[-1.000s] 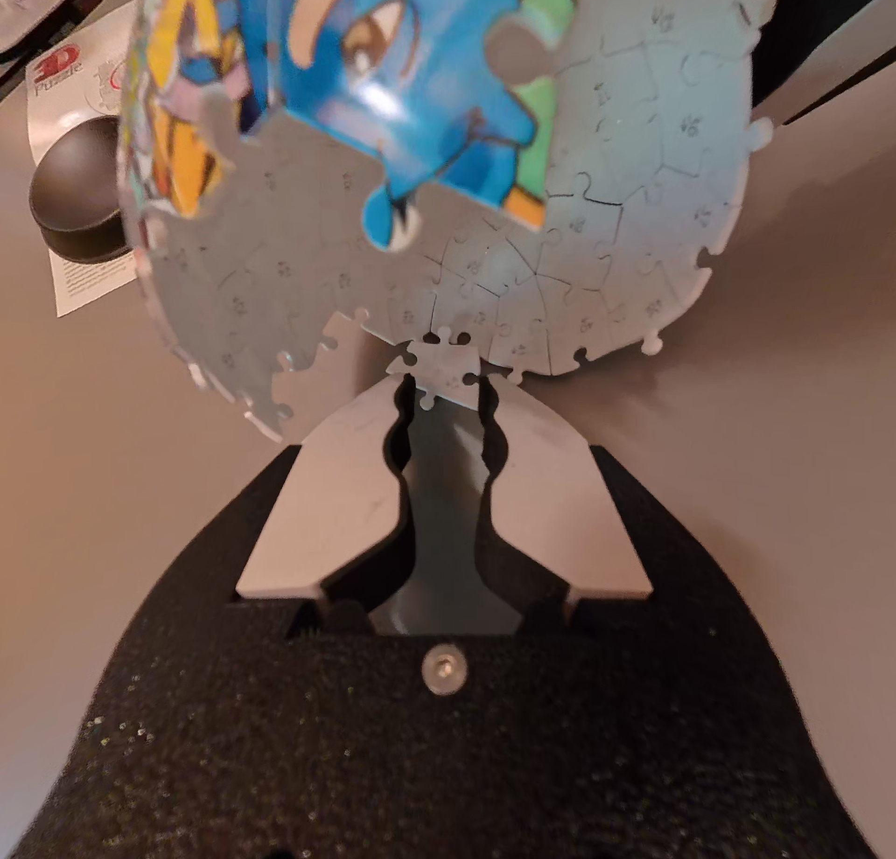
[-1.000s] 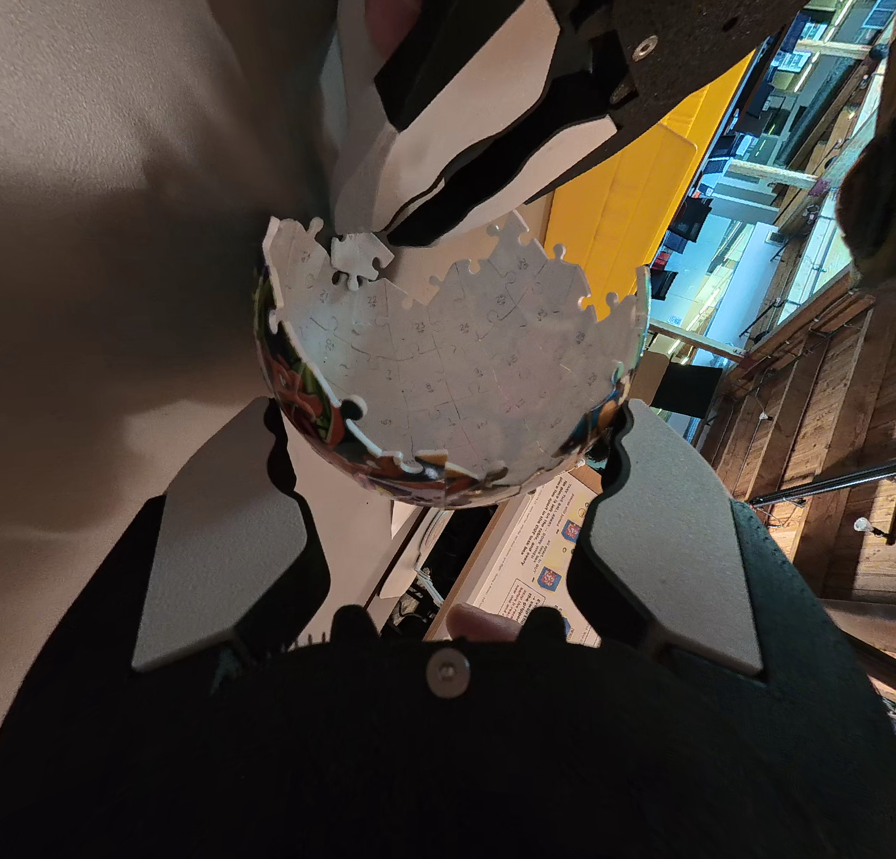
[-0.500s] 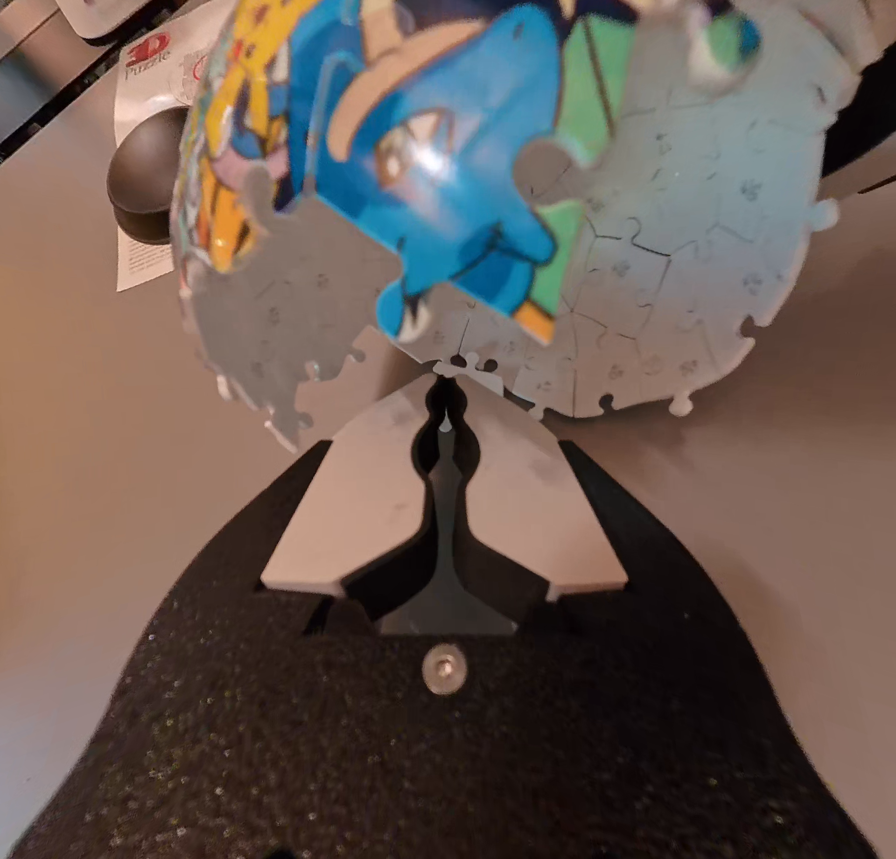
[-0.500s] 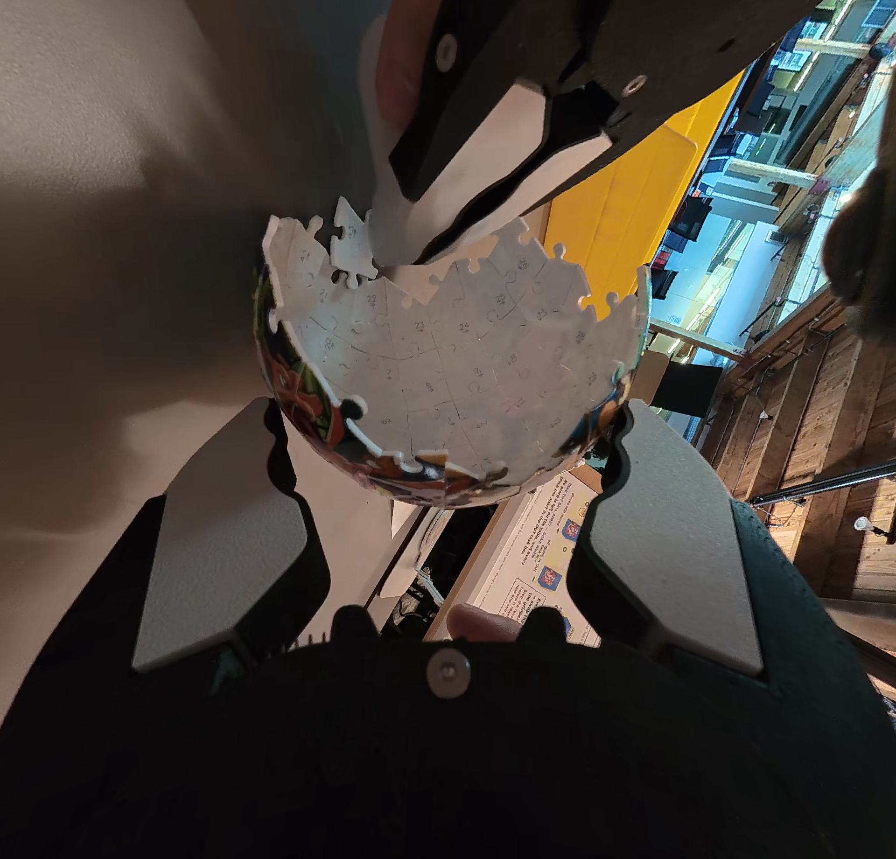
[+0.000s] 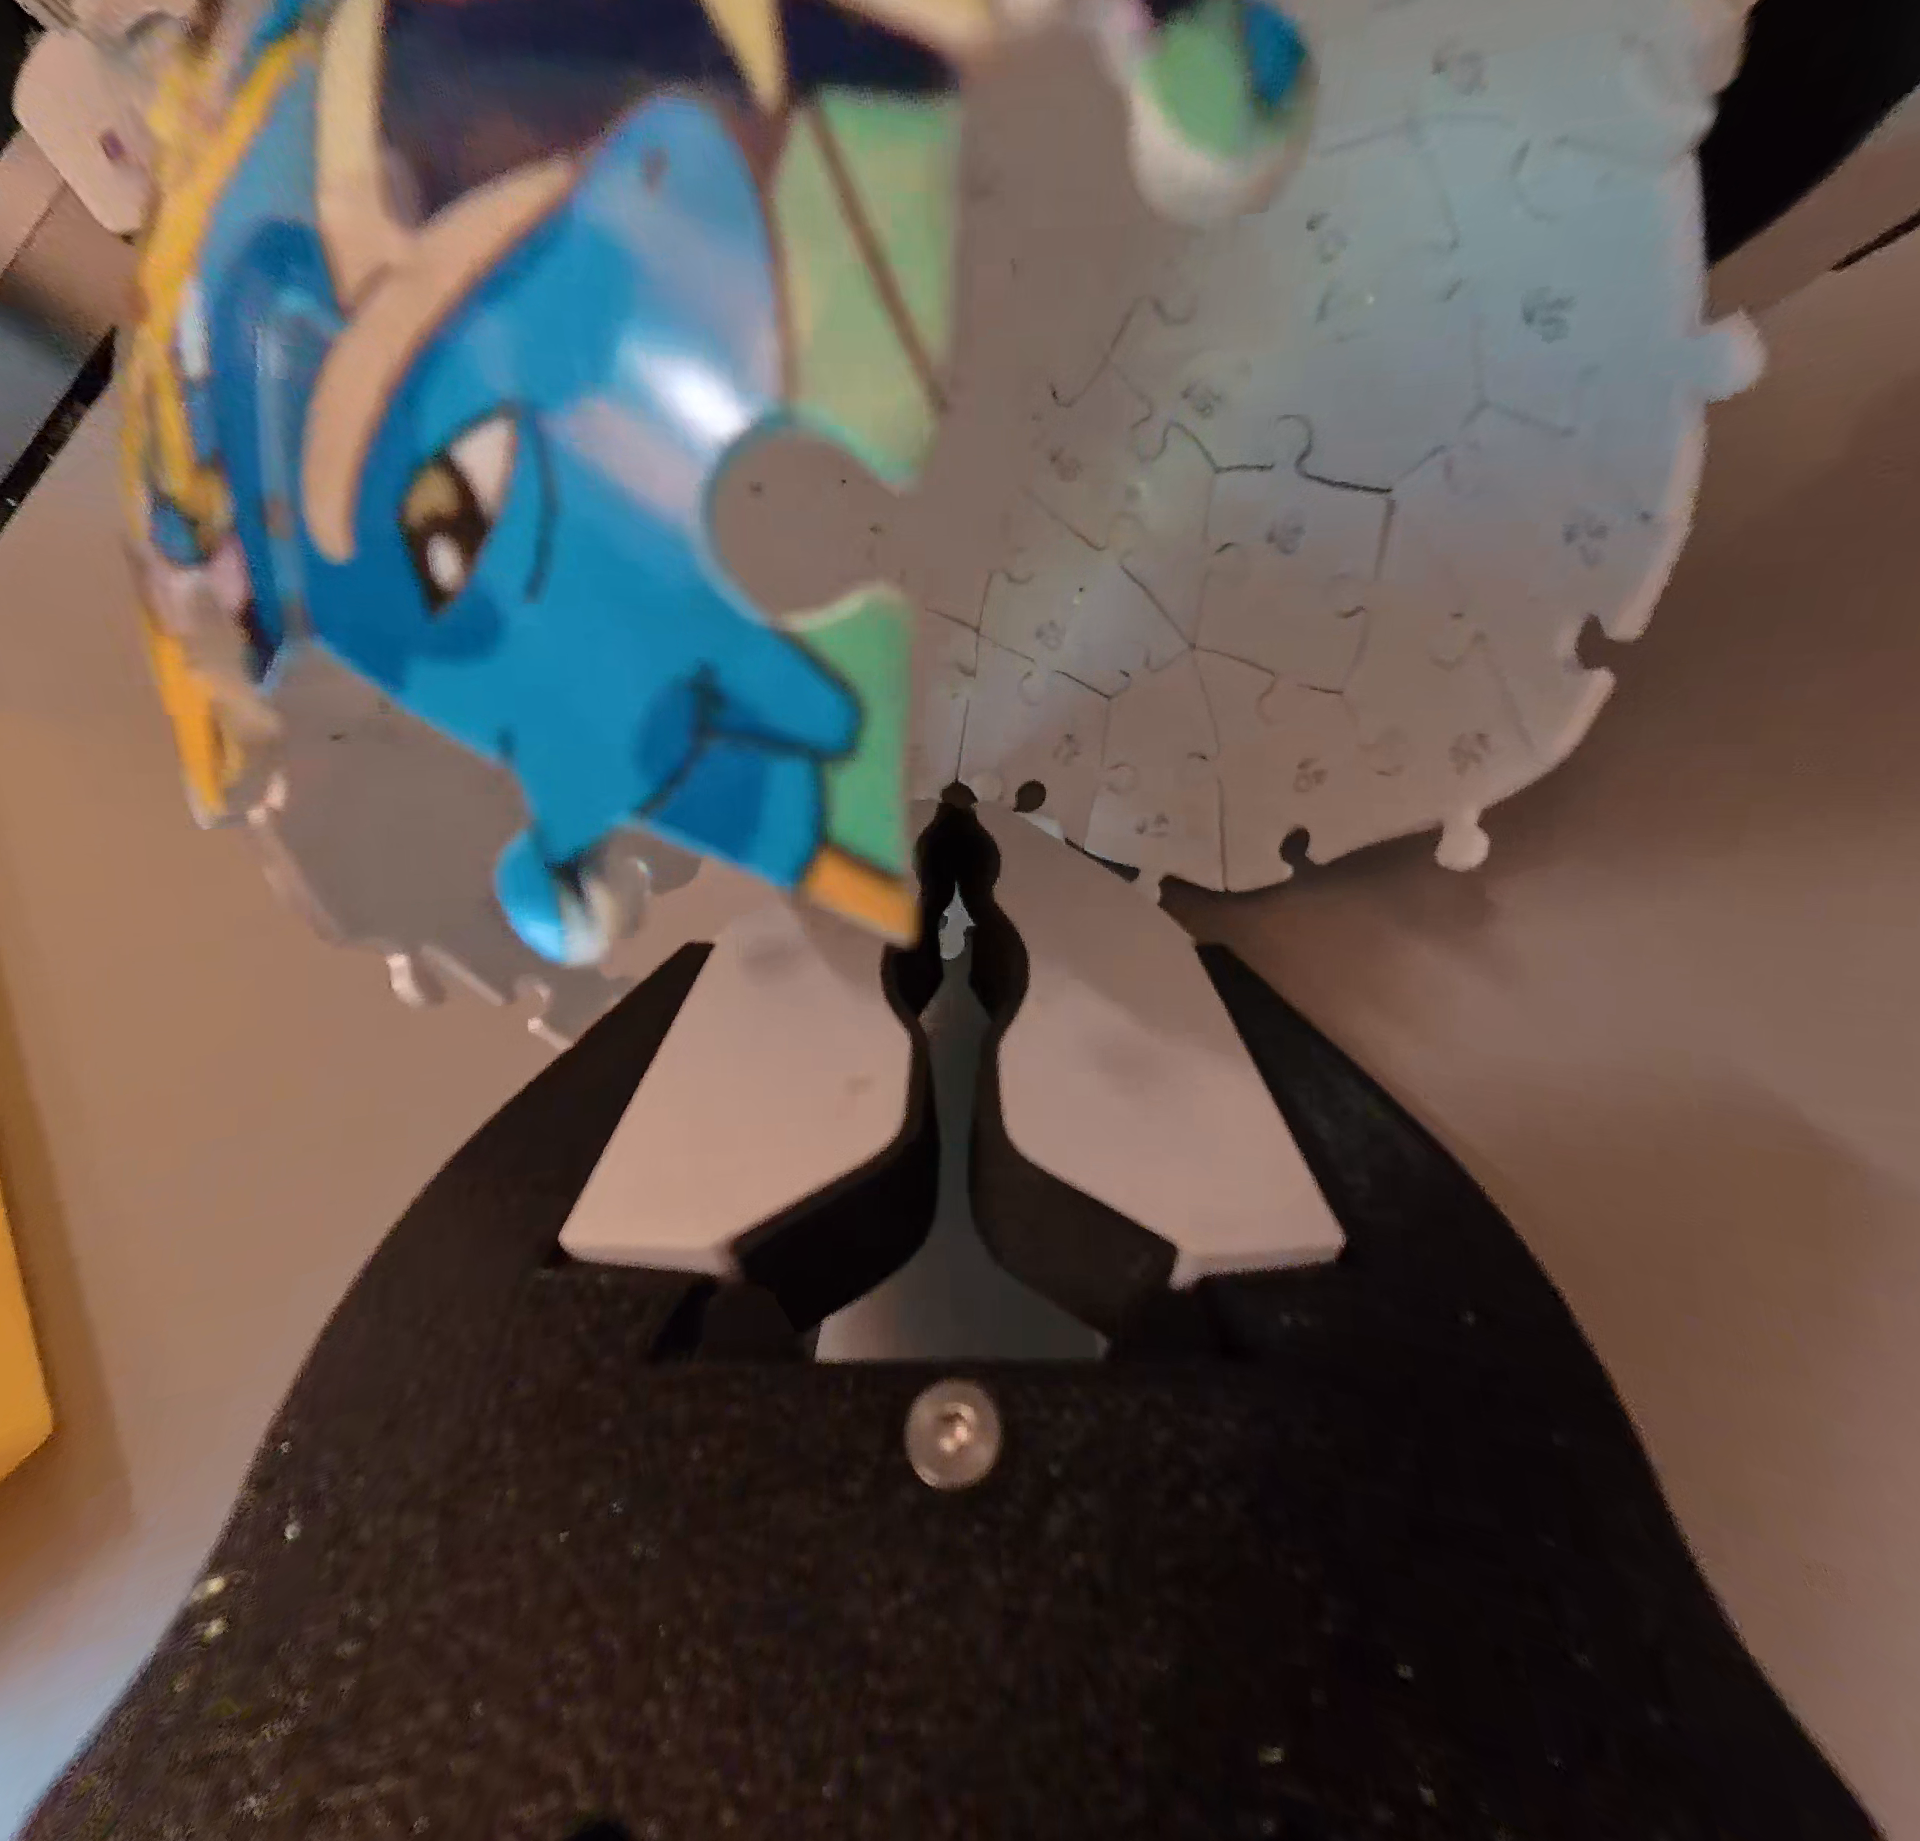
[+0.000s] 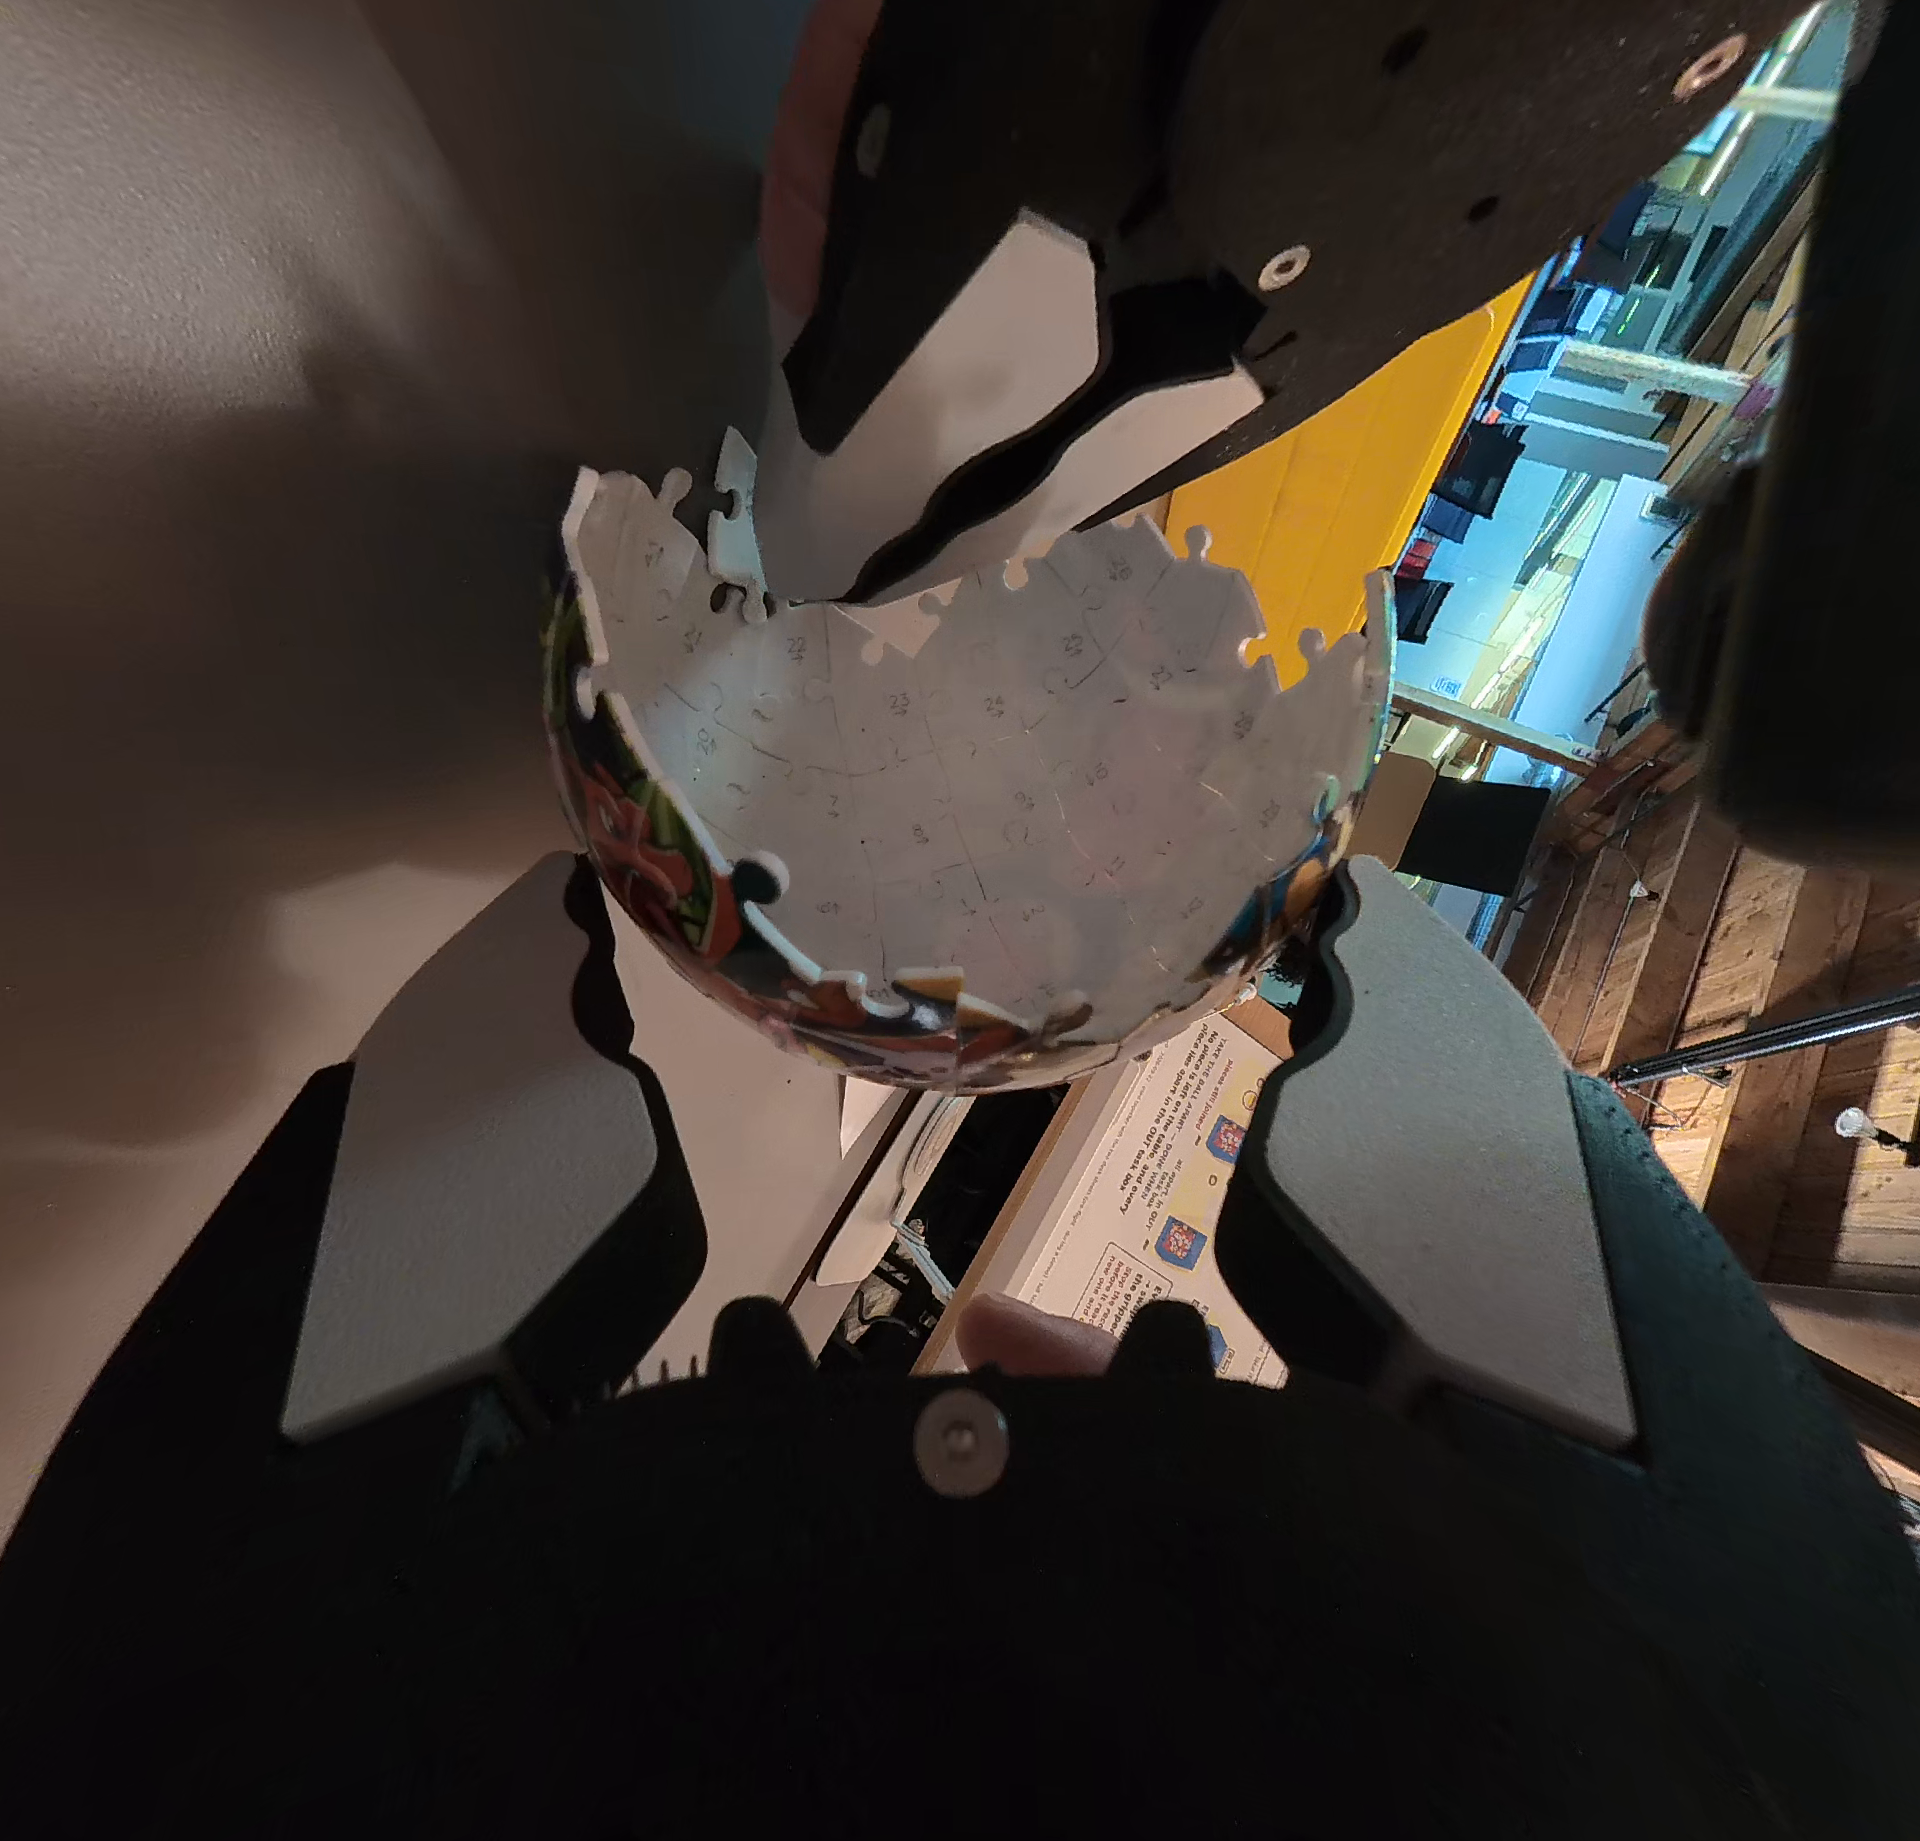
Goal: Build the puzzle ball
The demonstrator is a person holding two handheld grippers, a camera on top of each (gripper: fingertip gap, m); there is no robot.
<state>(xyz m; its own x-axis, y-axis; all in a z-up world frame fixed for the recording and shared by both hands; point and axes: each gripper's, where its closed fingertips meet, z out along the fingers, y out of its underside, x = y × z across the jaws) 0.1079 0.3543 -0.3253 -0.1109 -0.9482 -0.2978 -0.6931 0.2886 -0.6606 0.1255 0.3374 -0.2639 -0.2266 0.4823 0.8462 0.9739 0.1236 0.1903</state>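
Yellow panel (image 6: 1340, 461), wooden wall (image 6: 1704, 960), printed sheet (image 6: 1174, 1199), perhaps instructions, grey tabletop (image 5: 1558, 1012)

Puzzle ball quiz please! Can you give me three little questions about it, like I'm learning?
1. True or false: the puzzle ball is finished.
2. Fill in: the left tool holds a loose puzzle piece at the ball's ____.
3. What grips the ball? A. the left tool B. the right tool C. a bare hand

Key: 1 false, it is an open bowl; 2 rim; 3 B.
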